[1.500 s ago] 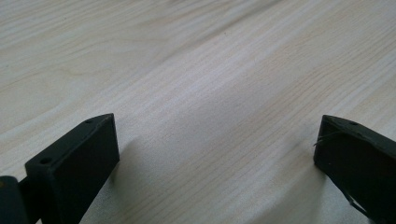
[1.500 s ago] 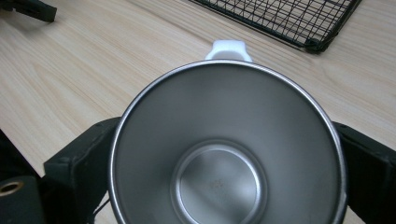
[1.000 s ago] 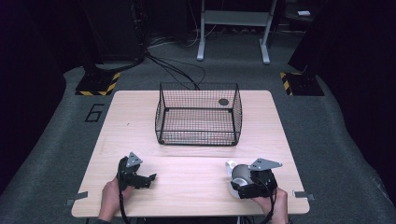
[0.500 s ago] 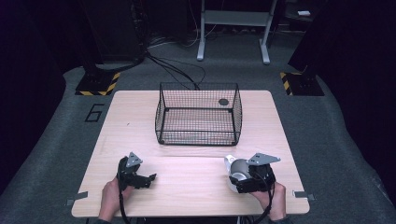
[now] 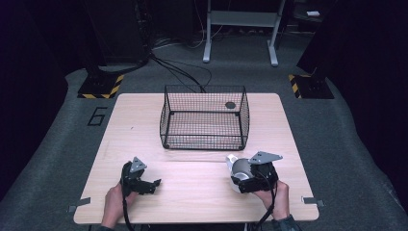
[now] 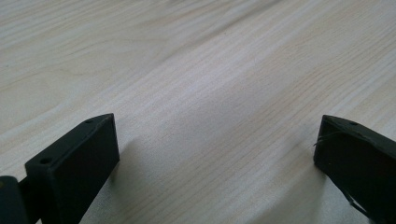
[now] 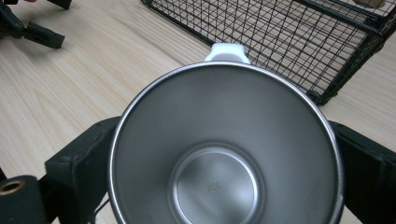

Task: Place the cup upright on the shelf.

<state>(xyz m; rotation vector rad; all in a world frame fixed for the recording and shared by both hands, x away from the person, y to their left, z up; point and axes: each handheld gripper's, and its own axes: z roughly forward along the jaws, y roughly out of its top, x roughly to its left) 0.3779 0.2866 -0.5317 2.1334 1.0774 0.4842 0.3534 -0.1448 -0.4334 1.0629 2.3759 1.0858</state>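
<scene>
A steel cup [image 5: 239, 168] with a white outside and a white handle [image 7: 227, 50] sits between the jaws of my right gripper [image 5: 240, 177], near the table's front right. In the right gripper view its open mouth [image 7: 224, 154] faces the camera, with a black jaw pressed on each side. The cup is empty inside. My left gripper [image 5: 153, 185] rests at the front left of the wooden table [image 5: 192, 197]. Its jaws stand wide apart over bare wood in the left gripper view [image 6: 215, 154], with nothing between them.
A black wire basket [image 5: 204, 131] stands at the middle back of the table, just beyond the cup [image 7: 289, 37]. A small dark round disc [image 5: 230, 105] lies at its back right corner. The left gripper [image 7: 28, 28] shows far off in the right gripper view.
My right gripper has carried the cup a little forward and to the left, closer to the basket. The left gripper has stayed where it was.
</scene>
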